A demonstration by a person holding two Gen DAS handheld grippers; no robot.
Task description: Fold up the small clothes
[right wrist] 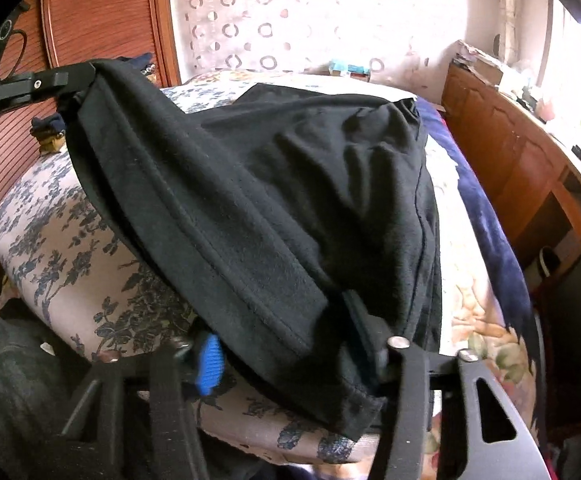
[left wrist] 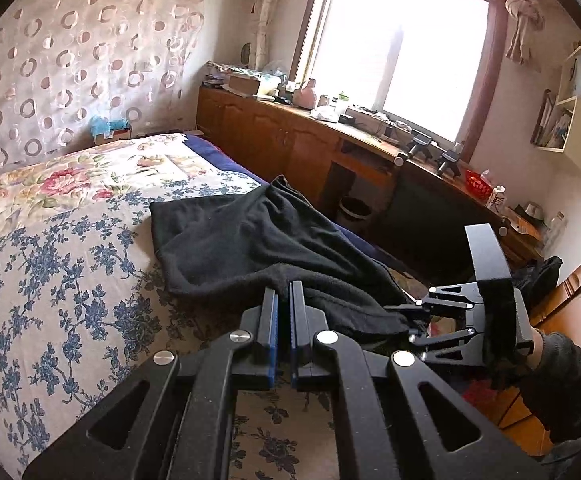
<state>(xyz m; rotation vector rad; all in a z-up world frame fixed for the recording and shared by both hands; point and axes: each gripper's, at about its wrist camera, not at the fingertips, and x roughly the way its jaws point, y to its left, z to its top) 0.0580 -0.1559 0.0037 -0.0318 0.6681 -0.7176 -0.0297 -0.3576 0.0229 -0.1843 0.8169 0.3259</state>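
The left gripper (left wrist: pixel 284 292) is seen with its jaws drawn together, clamped on the near hem of a black garment (left wrist: pixel 250 240). The right gripper (right wrist: pixel 290 360) holds the same hem further along; cloth is draped over and between its fingers, one blue pad (right wrist: pixel 209 364) is exposed beside the fabric, and whether the pads press on the cloth cannot be told. The hem is stretched between the two grippers and lifted off the bed (left wrist: pixel 70 260), so the near edge runs from one gripper to the other. From that edge the garment's long axis is pointed away, up the bed toward the head end, where its far part is laid flat on the floral sheet. A sleeve (left wrist: pixel 562 380) of the person is visible behind the right gripper. A dark blue blanket (right wrist: pixel 490 232) is seen along the bed's side next to the garment. Beyond that, a wooden cabinet (left wrist: pixel 274 136) cluttered with small items is set under a bright window (left wrist: pixel 402 52). A curtain (left wrist: pixel 82 60) with ring patterns is hung behind the head of the bed.
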